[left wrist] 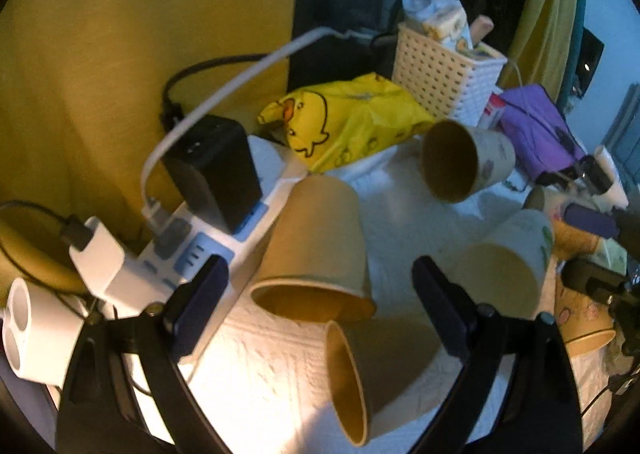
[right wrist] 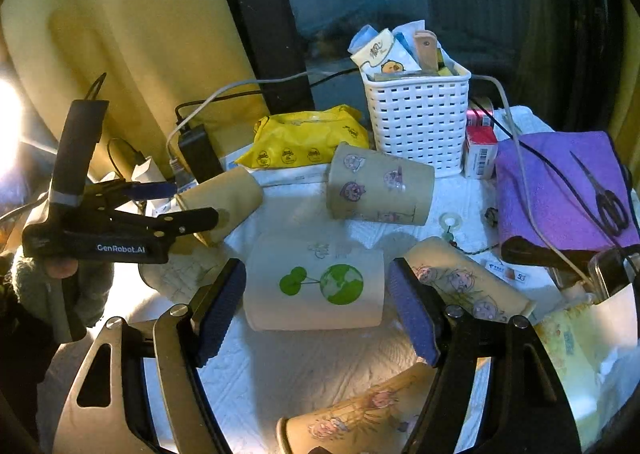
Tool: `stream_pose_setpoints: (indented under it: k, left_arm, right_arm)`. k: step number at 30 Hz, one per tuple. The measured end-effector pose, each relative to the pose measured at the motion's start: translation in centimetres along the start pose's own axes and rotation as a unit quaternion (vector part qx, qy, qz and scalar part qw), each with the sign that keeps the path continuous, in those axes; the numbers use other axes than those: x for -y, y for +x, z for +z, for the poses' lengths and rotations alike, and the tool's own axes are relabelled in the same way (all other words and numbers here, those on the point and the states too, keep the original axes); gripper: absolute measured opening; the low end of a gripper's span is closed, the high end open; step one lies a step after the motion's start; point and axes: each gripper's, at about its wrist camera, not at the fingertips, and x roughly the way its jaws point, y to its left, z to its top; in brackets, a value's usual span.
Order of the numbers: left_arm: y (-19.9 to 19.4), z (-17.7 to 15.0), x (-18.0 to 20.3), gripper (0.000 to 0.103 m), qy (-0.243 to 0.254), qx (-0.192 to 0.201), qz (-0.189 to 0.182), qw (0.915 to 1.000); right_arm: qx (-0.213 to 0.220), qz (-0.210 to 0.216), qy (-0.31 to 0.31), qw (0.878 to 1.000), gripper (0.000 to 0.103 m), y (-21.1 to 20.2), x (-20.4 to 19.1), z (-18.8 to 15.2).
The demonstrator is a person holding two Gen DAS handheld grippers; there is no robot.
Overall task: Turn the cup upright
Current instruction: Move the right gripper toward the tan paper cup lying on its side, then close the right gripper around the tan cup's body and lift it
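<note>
Right wrist view: the left gripper (right wrist: 192, 203), held level in a gloved hand (right wrist: 60, 286) at nine o'clock, points toward the table's centre, its parted fingers either side of a plain tan cup (right wrist: 224, 201) lying on its side; whether they touch it cannot be told. The right gripper (right wrist: 316, 318) hovers with jaws spread wide around a tipped cup printed with a green globe (right wrist: 316, 286), not gripping. A cartoon-printed cup (right wrist: 352, 426) at six o'clock is cut off by the frame. A white basket (right wrist: 416, 121) stands at twelve o'clock. Left wrist view: the plain cup (left wrist: 316, 250) lies between released fingers on white cloth (left wrist: 260, 366).
</note>
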Motion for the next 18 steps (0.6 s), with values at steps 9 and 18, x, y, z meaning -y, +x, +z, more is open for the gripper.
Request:
stream_pose_setpoints:
  k: [9, 18]
  left_arm:
    - [1.8, 0.3, -0.1, 0.066, 0.006, -0.025, 0.006, 0.9996]
    - [-1.8, 1.0, 0.1, 0.065, 0.005, 0.012, -0.011, 0.9999]
  right_arm:
    - [-0.002, -0.017, 0.017, 1.0, 0.076, 0.0, 1.1, 0.2]
    - [0.01, -0.03, 0.025, 0.999, 0.076, -1.9, 0.9, 0.4]
